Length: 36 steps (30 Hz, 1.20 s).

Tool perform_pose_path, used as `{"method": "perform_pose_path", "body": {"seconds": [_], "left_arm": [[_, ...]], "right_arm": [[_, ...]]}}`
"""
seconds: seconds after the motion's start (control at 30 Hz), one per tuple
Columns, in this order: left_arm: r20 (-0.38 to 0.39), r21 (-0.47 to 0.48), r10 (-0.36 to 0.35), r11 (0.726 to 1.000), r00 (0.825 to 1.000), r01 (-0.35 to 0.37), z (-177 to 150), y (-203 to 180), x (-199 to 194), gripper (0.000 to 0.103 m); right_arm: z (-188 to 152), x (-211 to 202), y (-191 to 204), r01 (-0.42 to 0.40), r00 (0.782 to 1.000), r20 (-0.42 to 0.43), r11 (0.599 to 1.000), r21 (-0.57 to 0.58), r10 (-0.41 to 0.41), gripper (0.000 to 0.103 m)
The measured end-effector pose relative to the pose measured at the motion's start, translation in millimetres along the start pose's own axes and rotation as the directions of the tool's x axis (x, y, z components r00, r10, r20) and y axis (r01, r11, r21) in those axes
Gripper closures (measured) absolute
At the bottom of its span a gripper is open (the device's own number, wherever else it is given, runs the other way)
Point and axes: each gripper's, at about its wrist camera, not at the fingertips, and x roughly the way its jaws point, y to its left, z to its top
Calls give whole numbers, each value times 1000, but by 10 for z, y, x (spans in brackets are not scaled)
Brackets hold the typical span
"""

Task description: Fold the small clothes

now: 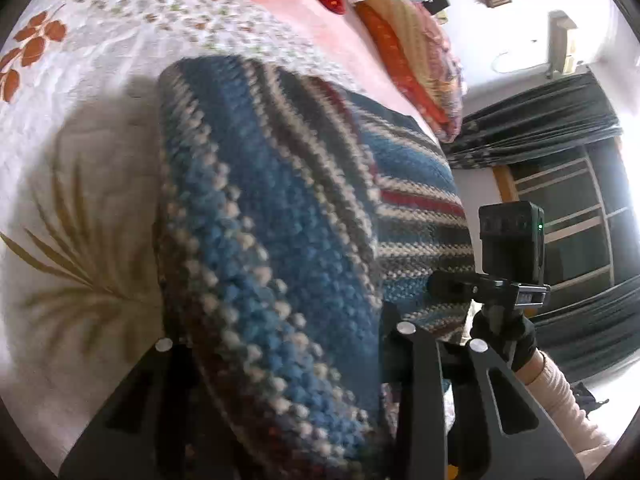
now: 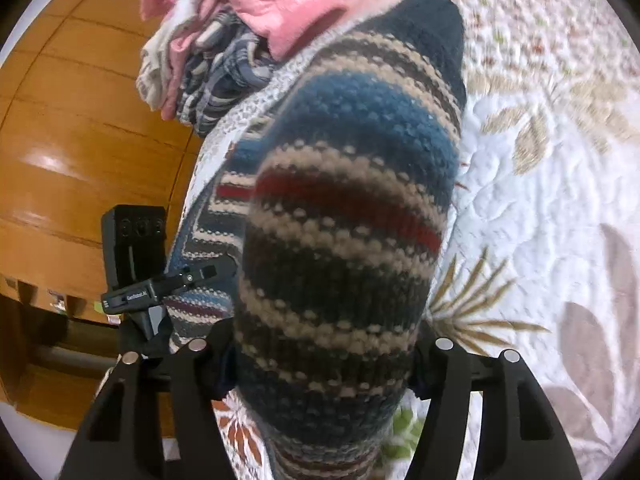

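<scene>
A knitted sweater (image 1: 280, 208) with blue, grey, cream and red stripes hangs folded over a white floral quilt (image 1: 80, 160) on a bed. It fills the middle of both views and bulges over my fingers, hiding their tips. My left gripper (image 2: 216, 270) pinches one edge of the sweater (image 2: 340, 220), its jaws closed flat on the knit. My right gripper (image 1: 436, 285), held by a black-gloved hand (image 1: 516, 340), is shut on the sweater's far edge. The two grippers sit close together, side by side.
A heap of pink and striped clothes (image 2: 224, 40) lies on the bed beyond the sweater. Stacked orange and cream bedding (image 1: 408, 52) sits at the far side. A wooden wardrobe (image 2: 60, 140) stands beside the bed. Dark curtains (image 1: 540, 120) hang by a window.
</scene>
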Motion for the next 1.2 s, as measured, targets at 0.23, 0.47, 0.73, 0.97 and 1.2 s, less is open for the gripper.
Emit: {"method": "perform_pose_path", "body": {"seconds": [0.23,0.47,0.73,0.97,1.2], "left_arm": [[-1,73,-59,996,998,58,-301,-814,224,73],[-49,113,-28,993,998,34,-725,-1494,701,73],[-135,109,62,993,989,-48,-991,-1851,1451,73],[-146,175,145,978,979,-118,-999,-1824,1811,66],[-127,212,151,970,980,-122,-1009,-1736,1976,60]], "right_arm": [[-303,-766,8,46,999,6,998,-37,-46,40],[-873,-1433,-184,88,996,13,996,-30,-88,40],[-1421,-1612,-681,126,991,-37,992,25,-125,40],[-1594,-1457,-1006,147,987,-76,987,69,-142,37],[-1730,-1243,-1173,133,989,-78,988,84,-126,27]]}}
